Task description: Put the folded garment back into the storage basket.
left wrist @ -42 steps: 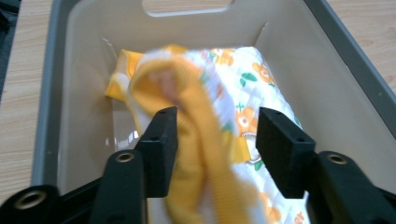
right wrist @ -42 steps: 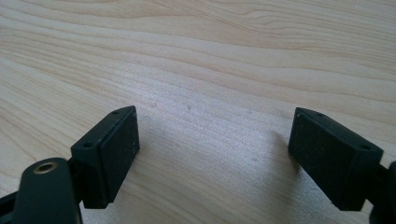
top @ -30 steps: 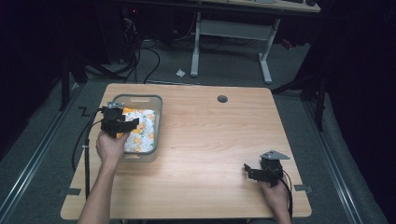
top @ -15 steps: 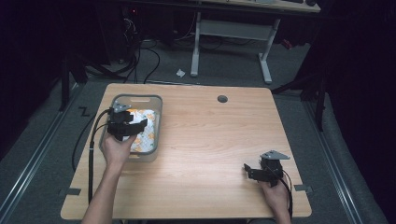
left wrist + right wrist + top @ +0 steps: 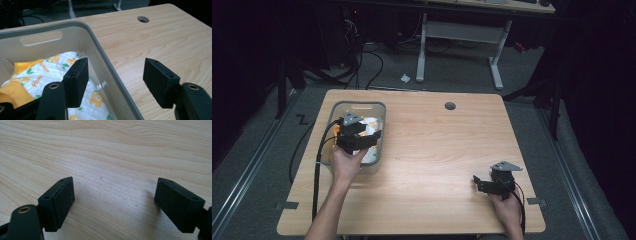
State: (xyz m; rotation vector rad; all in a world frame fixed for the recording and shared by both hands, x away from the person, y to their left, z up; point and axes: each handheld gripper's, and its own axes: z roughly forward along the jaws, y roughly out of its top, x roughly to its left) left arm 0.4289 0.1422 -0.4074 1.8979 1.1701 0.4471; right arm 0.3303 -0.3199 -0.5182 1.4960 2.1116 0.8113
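High view: left gripper (image 5: 368,136), fingers wide, has apparently shifted rightward over the bin (image 5: 379,107) rim.

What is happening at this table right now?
A person holds a claw in each hand at a wooden table. The left claw is open and straddles the right-hand wall of a grey plastic bin: one jaw is inside the bin, the other over the table. In the bin lies a white quilted cloth with an orange flower print. It is not gripped yet. The right claw is open too and sits low over bare wood near the table's front right corner, holding nothing.
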